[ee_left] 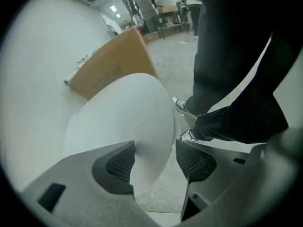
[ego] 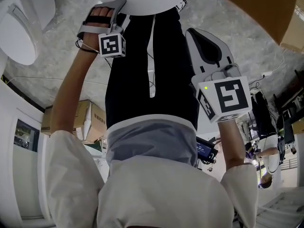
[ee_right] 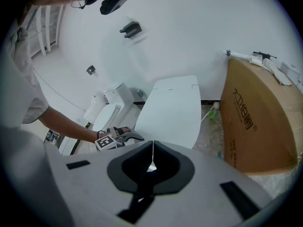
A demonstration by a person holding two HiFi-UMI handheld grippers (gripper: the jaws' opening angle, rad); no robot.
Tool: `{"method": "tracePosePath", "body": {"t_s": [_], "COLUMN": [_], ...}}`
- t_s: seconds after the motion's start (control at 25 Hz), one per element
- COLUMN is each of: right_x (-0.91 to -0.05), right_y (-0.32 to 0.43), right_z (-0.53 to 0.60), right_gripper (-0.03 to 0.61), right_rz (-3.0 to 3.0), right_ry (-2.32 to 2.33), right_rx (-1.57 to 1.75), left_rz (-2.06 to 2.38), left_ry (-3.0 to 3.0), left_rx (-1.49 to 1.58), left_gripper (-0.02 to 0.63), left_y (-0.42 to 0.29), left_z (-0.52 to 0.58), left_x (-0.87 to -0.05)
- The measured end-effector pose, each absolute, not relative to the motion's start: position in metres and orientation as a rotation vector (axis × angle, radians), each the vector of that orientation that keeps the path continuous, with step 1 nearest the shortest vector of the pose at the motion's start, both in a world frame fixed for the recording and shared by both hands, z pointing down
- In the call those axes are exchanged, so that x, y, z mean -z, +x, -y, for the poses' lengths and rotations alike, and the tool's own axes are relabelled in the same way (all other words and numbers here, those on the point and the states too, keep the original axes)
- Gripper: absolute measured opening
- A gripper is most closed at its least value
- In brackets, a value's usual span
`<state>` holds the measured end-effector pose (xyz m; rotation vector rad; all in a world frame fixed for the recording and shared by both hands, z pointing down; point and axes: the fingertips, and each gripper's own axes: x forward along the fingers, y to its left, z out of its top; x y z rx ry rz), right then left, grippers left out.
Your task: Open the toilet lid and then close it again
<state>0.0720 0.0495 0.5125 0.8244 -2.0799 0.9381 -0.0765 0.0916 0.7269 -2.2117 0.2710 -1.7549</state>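
Over on the left, the left gripper [ee_left: 155, 161] has its 2 jaws spread wide, straddling the rim of the toilet lid [ee_right: 171, 110]. 1 pad seems to sit against the white face and the other is just clear, so there's no clamp. The lid itself stands raised and tilted. Across to the right, the right gripper [ee_right: 152, 150] hangs idle, jaws pressed together on nothing, with a cardboard box [ee_right: 258, 117] beyond. My read: step 1, opening, looks done or nearly so. Step 2, lowering it shut, is still to do.
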Motion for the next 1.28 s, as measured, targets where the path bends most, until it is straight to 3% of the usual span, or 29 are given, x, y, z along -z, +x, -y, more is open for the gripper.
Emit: {"method": "tracePosePath", "body": {"t_s": [0.68,1.28], "right_x": [-0.529,-0.508], "right_y": [0.067,0.121], "right_z": [-0.046,-0.058], "right_gripper": [0.011,0.011], "right_rz": [2.088,2.169], "right_ry": [0.761,0.672], "right_rx": [-0.958,-0.854], "left_rz": [-0.326,-0.794], "left_ry": [-2.276,-2.280], "left_rx": [1.877,2.052], "left_gripper": [0.264,0.262], "left_y": [-0.074,-0.048], "left_z": [-0.089,-0.100], "left_x": [-0.764,-0.763]}}
